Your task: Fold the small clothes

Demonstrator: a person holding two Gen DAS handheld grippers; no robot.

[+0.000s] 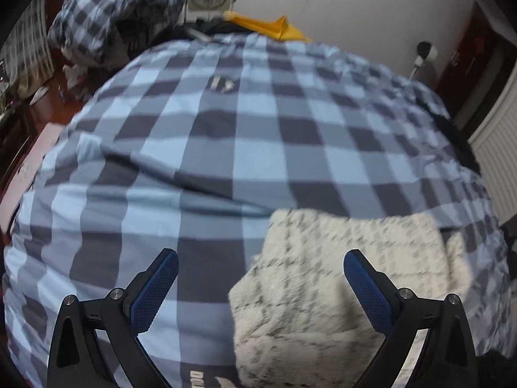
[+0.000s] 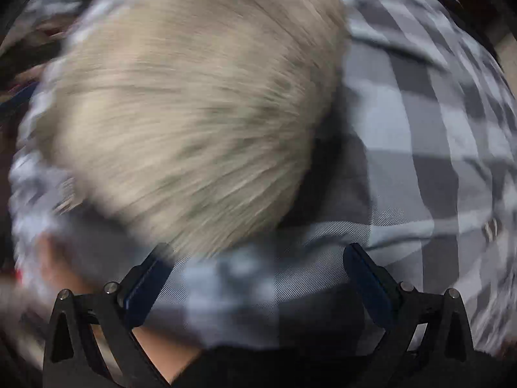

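2 grippers are in view, each with its jaws spread wide and nothing between them. The left gripper point(image 1: 261, 263) hangs above the checked bedcover point(image 1: 226, 135), and the right gripper point(image 2: 257, 258) does the same in its own view, which is heavily smeared.

1 small garment is present: a cream fleece garment point(image 1: 339, 268) with a faint grey pattern. It lies on the bedcover near the front edge, already doubled into a rough block, and its left edge falls between the left gripper's fingers point(image 1: 158, 287). In the right wrist view the same fleece garment point(image 2: 194, 106) lies just ahead of the fingertips point(image 2: 365, 278), apart from them as far as the blur allows.

Judgement: neither gripper has hold, so the work stands between folds, either a release just made or a fresh grasp about to be taken. How many folds remain cannot be told.

The next move calls for each gripper to settle on an edge or corner and close on it. Thick pile may slip or bunch, so a deep bite is advised.

Beyond the bedcover lie a checked pillow point(image 1: 122, 9) and a yellow cloth point(image 1: 274, 27).
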